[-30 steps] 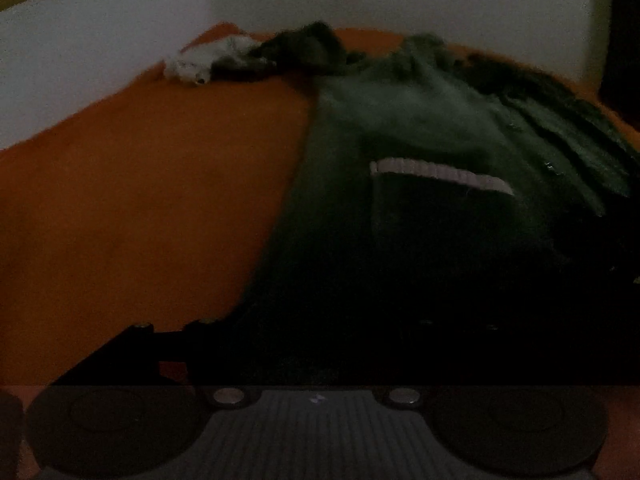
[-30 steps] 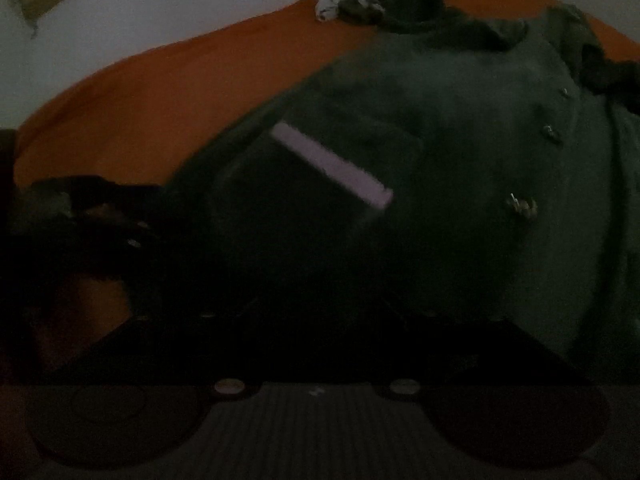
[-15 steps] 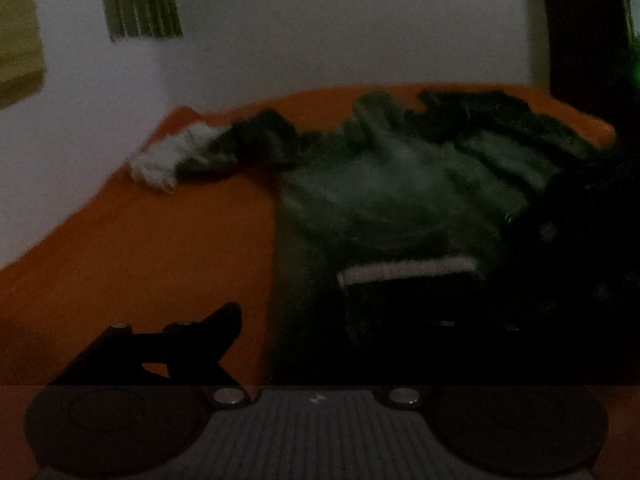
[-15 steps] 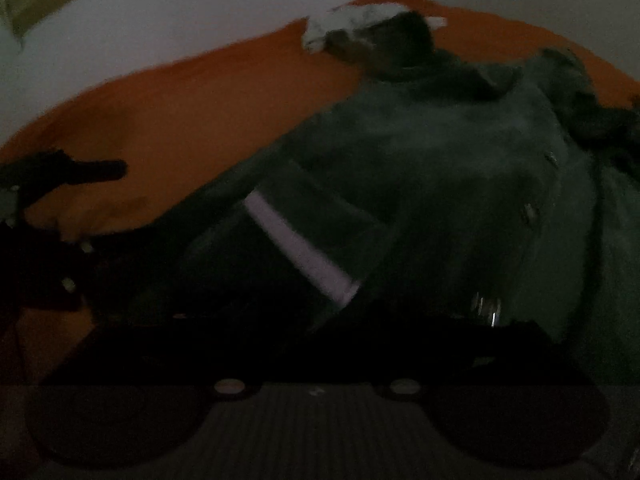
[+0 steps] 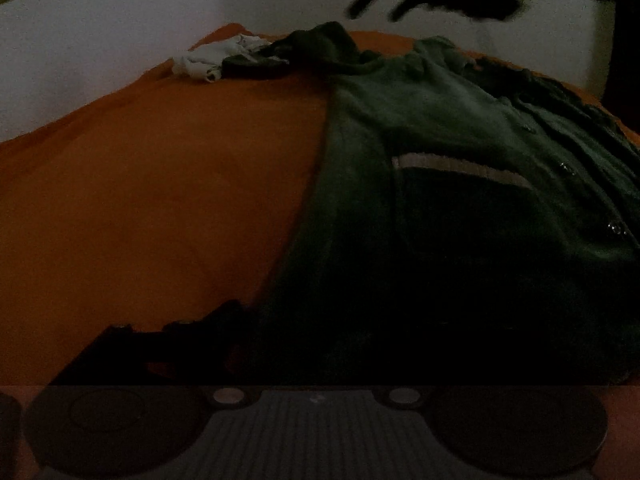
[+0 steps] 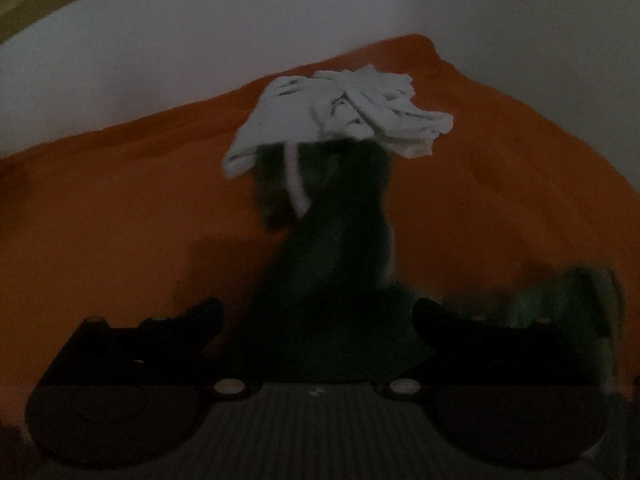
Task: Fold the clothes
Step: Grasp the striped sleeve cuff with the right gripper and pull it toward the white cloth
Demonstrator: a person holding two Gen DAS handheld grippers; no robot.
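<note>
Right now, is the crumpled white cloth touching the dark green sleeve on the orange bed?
Touching: in the right wrist view the white cloth drapes over the sleeve's end.

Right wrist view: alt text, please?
Open tongs, jaws widening, straddle a dark green sleeve on an orange bedsheet. The sleeve runs up to a crumpled white garment below a pale wall.
</note>
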